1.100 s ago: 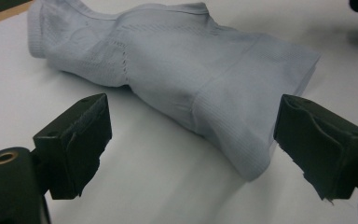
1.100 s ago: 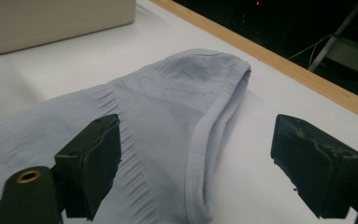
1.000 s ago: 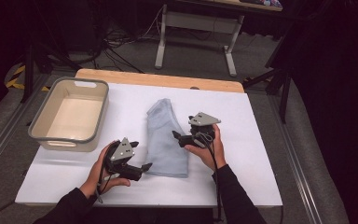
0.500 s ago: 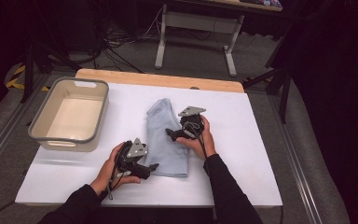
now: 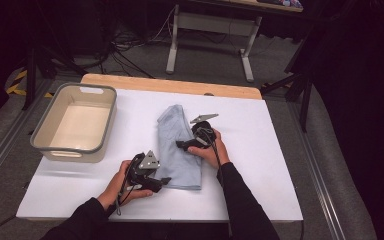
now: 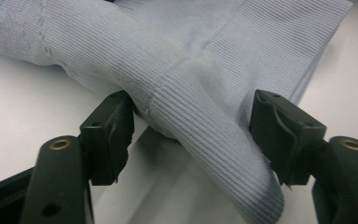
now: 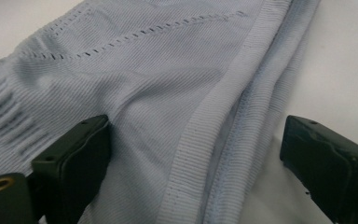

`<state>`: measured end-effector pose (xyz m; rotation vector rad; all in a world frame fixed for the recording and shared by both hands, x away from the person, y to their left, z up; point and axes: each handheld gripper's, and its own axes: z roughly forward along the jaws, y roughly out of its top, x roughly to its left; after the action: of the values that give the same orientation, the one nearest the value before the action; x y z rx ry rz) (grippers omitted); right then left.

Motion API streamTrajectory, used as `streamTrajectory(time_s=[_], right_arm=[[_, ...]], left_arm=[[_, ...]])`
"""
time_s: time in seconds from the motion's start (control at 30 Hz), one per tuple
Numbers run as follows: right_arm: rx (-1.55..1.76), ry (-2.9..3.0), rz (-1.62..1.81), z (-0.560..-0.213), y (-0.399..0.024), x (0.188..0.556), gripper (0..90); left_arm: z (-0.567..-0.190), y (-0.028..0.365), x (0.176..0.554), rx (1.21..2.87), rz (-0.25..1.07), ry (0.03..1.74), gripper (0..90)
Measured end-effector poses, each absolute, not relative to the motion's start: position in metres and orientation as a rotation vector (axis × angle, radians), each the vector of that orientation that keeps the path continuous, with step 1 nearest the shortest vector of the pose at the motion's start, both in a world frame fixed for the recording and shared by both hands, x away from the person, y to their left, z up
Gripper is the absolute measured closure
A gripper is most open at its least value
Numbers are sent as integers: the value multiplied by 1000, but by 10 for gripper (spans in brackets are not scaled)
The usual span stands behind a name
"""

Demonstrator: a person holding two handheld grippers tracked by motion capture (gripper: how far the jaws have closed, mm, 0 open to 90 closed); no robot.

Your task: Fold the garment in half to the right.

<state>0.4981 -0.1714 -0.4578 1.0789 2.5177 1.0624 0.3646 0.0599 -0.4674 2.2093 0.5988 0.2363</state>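
Note:
A light blue ribbed garment (image 5: 172, 125) lies folded in the middle of the white table (image 5: 265, 150). My left gripper (image 5: 163, 182) is at its near left corner. In the left gripper view a ribbed cuff (image 6: 205, 135) bulges between the two jaws; they have just been closing in on it and still stand apart, so this gripper (image 6: 191, 121) is open. My right gripper (image 5: 181, 145) rests low on the garment's right side, pointing left. In the right gripper view its wide-open jaws straddle the hemmed edge (image 7: 205, 126) of the cloth, one over fabric and one over bare table.
A beige bin (image 5: 87, 88) with nothing in it stands at the table's left. A wooden strip (image 5: 170, 85) runs along the far edge. Beyond it are a desk frame (image 5: 210, 30) and cables on the floor. Bare white table lies right of the garment.
The left gripper slid right to the garment's near corner and its jaws narrowed around the cuff. The right gripper moved left and down onto the garment's right side.

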Motion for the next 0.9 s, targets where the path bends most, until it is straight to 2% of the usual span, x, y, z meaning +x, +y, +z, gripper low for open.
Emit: streamTrajectory(time_s=[0.13, 0.27, 0.4, 0.43, 0.5, 0.63, 0.9], right_arm=[[1069, 2545, 1075, -456, -171, 497, 198], [1062, 2593, 1078, -452, -169, 497, 343], [1068, 2624, 1072, -450, -167, 497, 429], [1062, 2635, 1082, -450, -167, 496, 489], [1060, 2638, 1087, -450, -167, 496, 509], [1055, 2652, 1124, -449, -168, 493, 633], [953, 2595, 1116, -444, -167, 481, 689]], left_arm=[[-467, 60, 364, 2212, 219, 581, 418], [-467, 60, 364, 2216, 200, 570, 491], [-466, 60, 363, 2222, 196, 564, 543], [-466, 59, 363, 2223, 191, 555, 584], [-466, 58, 362, 2227, 192, 547, 601], [-465, 58, 361, 2232, 196, 533, 639], [-464, 56, 357, 2246, 241, 498, 719]])
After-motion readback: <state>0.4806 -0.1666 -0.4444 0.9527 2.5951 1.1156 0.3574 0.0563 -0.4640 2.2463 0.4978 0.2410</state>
